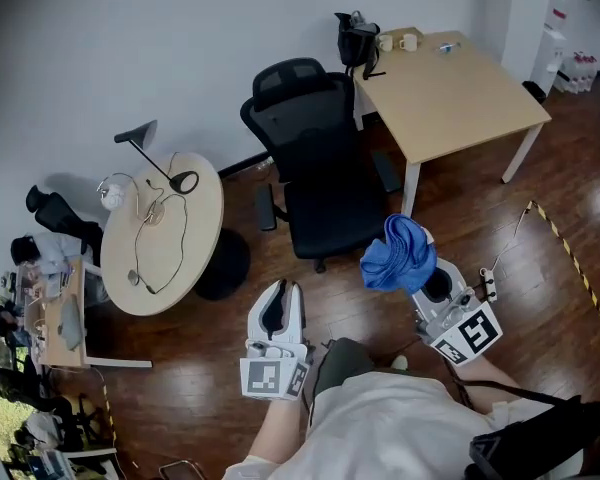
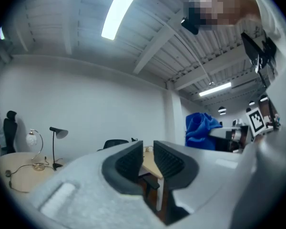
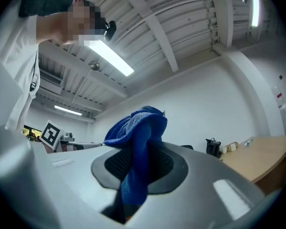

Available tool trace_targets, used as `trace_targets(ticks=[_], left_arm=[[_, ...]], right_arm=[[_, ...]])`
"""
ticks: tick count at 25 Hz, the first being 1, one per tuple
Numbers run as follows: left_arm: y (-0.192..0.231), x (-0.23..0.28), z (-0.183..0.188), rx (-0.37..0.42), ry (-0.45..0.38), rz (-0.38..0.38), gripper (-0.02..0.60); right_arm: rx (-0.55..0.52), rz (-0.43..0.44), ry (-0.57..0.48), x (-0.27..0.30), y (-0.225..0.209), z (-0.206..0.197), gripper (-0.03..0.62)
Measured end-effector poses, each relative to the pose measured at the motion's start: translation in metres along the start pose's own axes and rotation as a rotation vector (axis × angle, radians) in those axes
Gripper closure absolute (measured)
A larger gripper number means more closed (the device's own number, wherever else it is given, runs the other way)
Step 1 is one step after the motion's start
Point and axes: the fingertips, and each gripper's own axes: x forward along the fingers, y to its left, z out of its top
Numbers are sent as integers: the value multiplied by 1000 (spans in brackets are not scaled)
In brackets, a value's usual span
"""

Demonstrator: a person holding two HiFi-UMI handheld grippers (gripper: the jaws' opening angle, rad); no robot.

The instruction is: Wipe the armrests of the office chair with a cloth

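Note:
A black office chair [image 1: 315, 168] stands against the wall, its seat facing me, with one armrest [image 1: 266, 208] on the left and the other armrest [image 1: 387, 171] on the right. My right gripper [image 1: 420, 268] is held up in front of the chair's right side, shut on a bunched blue cloth [image 1: 398, 253] that sticks out above its jaws. In the right gripper view the cloth [image 3: 138, 128] hangs down between the jaws of the right gripper [image 3: 138, 163]. My left gripper [image 1: 277, 313] hovers over the floor in front of the chair, its jaws nearly together on nothing. The left gripper [image 2: 148, 151] looks toward the chair [image 2: 115, 143], far off.
A round table [image 1: 195, 258] with a desk lamp [image 1: 155, 153] and cables stands left of the chair. A rectangular wooden table [image 1: 460, 98] with a black bag [image 1: 357, 38] and cups is at the right. Yellow-black tape [image 1: 575, 263] runs across the wooden floor.

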Motion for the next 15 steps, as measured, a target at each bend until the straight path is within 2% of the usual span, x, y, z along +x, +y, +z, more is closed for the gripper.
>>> trace_targets(ticks=[3,4,9,12,15], left_arm=[[-5,-4,4,7,1,-7,533],[-6,-6,4,13,4,-9,591],[-3,-20,4,-18,-7,-55,591],[10,-37,4,-9,17,-59,591],[30,-49,-3,-37,33,-48,591]], right_arm=[[-22,-27,4,-8,10,5,523],[-22,-38,7,-11,12,4,523],[33,-110,43,-18,15,-9,523],[49,-106,46,-12,31,-10,523],[49,-96,61,1,45,-15,523]])
